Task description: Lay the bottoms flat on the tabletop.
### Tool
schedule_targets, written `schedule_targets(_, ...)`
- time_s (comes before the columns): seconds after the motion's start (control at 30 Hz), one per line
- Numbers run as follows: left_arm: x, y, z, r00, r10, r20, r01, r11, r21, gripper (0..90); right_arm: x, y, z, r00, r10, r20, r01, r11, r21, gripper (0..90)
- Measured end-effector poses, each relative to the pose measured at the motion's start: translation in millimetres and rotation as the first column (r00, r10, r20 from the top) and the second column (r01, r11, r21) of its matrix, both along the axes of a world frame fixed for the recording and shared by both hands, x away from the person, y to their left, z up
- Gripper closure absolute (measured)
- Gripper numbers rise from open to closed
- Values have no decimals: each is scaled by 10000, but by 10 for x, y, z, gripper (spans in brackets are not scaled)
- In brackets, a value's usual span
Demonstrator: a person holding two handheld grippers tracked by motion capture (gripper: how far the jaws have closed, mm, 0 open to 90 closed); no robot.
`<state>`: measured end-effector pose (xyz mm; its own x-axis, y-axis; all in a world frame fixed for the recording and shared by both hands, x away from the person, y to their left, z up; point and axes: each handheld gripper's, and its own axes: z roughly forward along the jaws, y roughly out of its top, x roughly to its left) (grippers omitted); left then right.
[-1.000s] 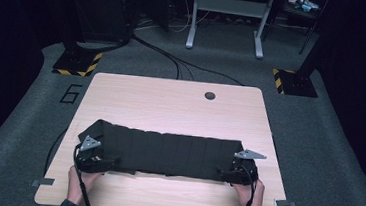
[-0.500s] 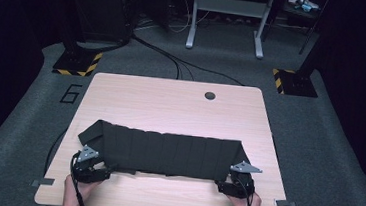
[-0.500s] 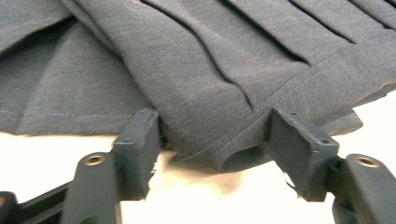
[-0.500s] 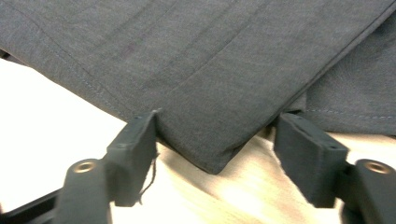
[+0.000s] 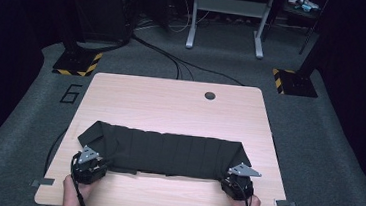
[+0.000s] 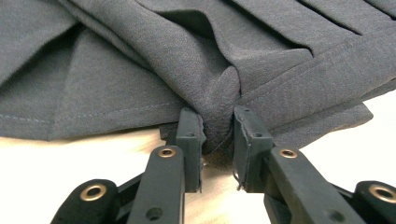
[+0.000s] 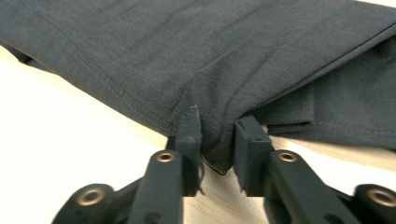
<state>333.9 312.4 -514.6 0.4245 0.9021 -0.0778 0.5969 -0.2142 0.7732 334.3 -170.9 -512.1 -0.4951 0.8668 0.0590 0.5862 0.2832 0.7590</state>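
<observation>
A dark grey pleated garment (image 5: 166, 153) lies spread sideways across the near half of the wooden table (image 5: 171, 102). My left gripper (image 5: 93, 164) sits at its near left corner, my right gripper (image 5: 232, 177) at its near right corner. Both pairs of jaws have just been closing. In the left gripper view the pads pinch a bunched fold of the cloth (image 6: 217, 116) at my left gripper (image 6: 217, 135). The right gripper view has my right gripper (image 7: 217, 140) clamped on the hemmed edge of the cloth (image 7: 210, 93). Each gripper is held by a hand at the table's near edge.
A round cable hole (image 5: 209, 95) lies near the table's far edge. Beyond the table stand a grey frame (image 5: 226, 16) and yellow-black striped bases (image 5: 78, 63), with cables on the floor. Bare tabletop lies beyond the garment.
Both grippers drew back toward the near edge and closed on the garment's near hem. The cloth's near corners now bunch between the jaws.
</observation>
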Motion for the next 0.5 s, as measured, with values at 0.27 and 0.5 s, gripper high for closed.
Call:
schedule_targets(0.27,2,31,117,9997,-162,207,165,9998,-116,769,-9,-7,69,9995,36,319,-40,9999,118,804)
schedule_targets(0.5,60,46,243,9988,-312,381,318,9994,-147,777,19,-22,207,9980,104,628,-120,9996,250,809)
